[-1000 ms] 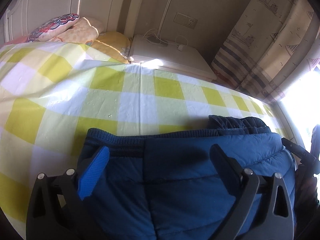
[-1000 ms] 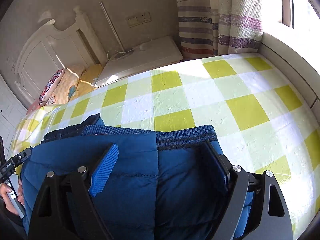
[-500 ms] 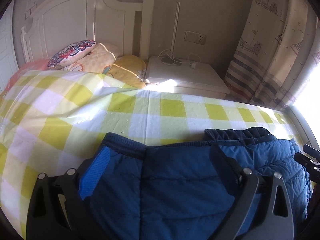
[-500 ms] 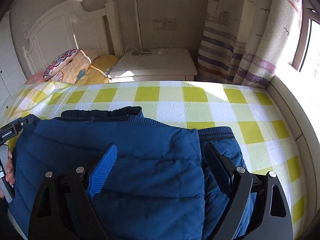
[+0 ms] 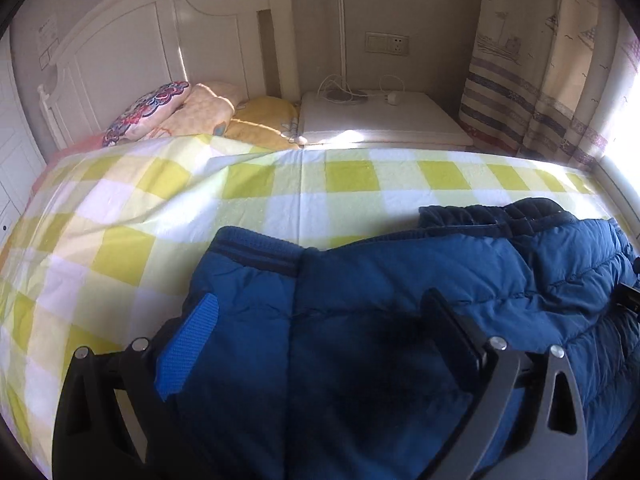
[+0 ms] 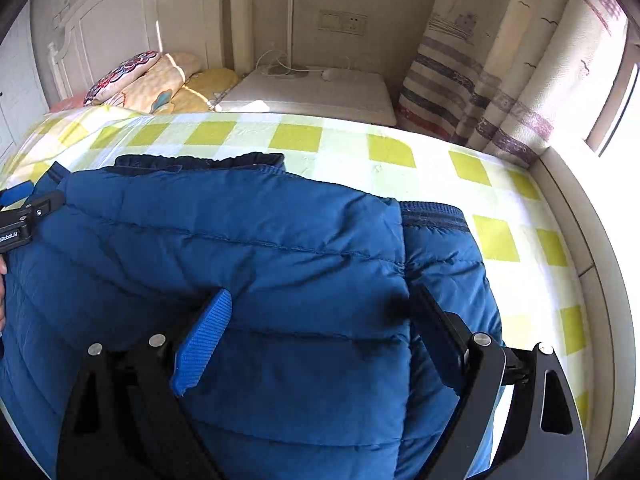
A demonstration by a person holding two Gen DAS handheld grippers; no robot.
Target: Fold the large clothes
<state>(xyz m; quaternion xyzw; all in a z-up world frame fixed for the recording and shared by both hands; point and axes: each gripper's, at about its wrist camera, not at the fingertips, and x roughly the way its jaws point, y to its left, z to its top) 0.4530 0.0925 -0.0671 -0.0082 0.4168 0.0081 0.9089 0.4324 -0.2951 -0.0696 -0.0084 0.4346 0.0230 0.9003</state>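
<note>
Blue padded jacket [image 6: 256, 264] cut off below both spread claws

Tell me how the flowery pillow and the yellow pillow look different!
The flowery pillow has red and purple swirly patterns; the yellow pillow is mostly plain yellow. The flowery pillow sits nearest the headboard, propped up on a peach blanket; the yellow pillow lies lower, beside the white nightstand. Both sit at the head of the bed.

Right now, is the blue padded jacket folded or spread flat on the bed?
Folded, at least partly: in the right wrist view one quilted layer of the blue padded jacket lies over another, whose ribbed cuff shows beside its edge.
</note>
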